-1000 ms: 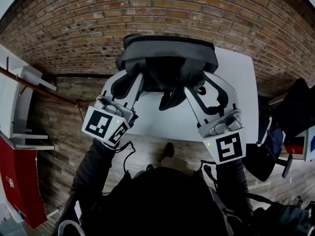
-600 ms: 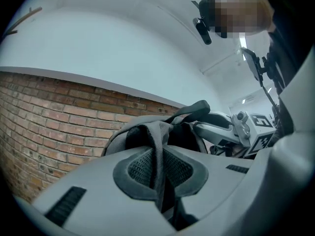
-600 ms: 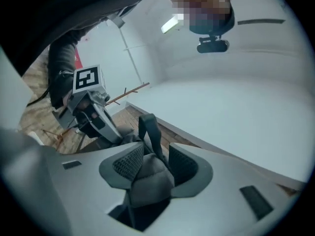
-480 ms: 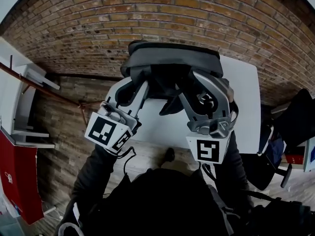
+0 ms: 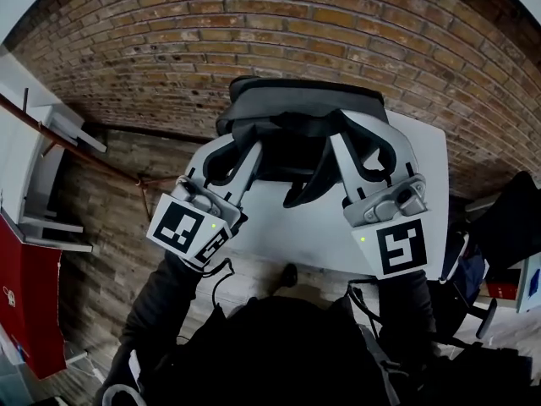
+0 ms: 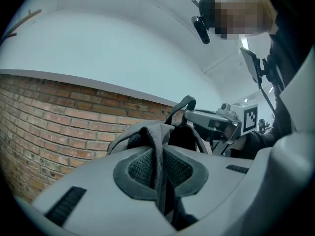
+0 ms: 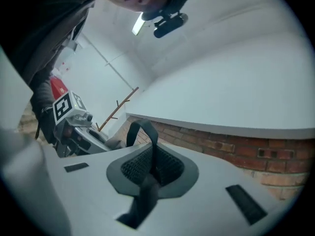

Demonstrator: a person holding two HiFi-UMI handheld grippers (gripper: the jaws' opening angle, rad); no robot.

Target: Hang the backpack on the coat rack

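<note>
Left claw (image 5: 235,142) is clenched on a grey strap (image 6: 158,151) of the backpack (image 5: 296,100). In the left gripper view the claw (image 6: 160,173) has both pads pressed against the strap, which runs upward between them to the backpack body (image 6: 147,132) just beyond the tips.

Right claw (image 5: 368,138) has just been closing, and its jaws now stand together on a dark strap (image 7: 147,146). In the right gripper view the claw (image 7: 150,173) pinches the strap between its pads. Above the pads the strap rises and curves over in a loop.

Position of the backpack:
- It is held between the two claws, one claw at each side of its upper edge.
- Its grey top faces the head camera, and dark material hangs beneath it between the two claws.
- It lies over the far part of the white desk (image 5: 296,222), close to the brick wall (image 5: 254,24).
- Contact between the backpack and the desk cannot be determined.

Position of the coat rack (image 5: 84,152):
- It is a thin brown pole with short pegs (image 7: 117,111).
- It stands to the left of the desk, well apart from the backpack.
- The backpack is not on it.

Each gripper is carried by a dark-sleeved arm of the person.
</note>
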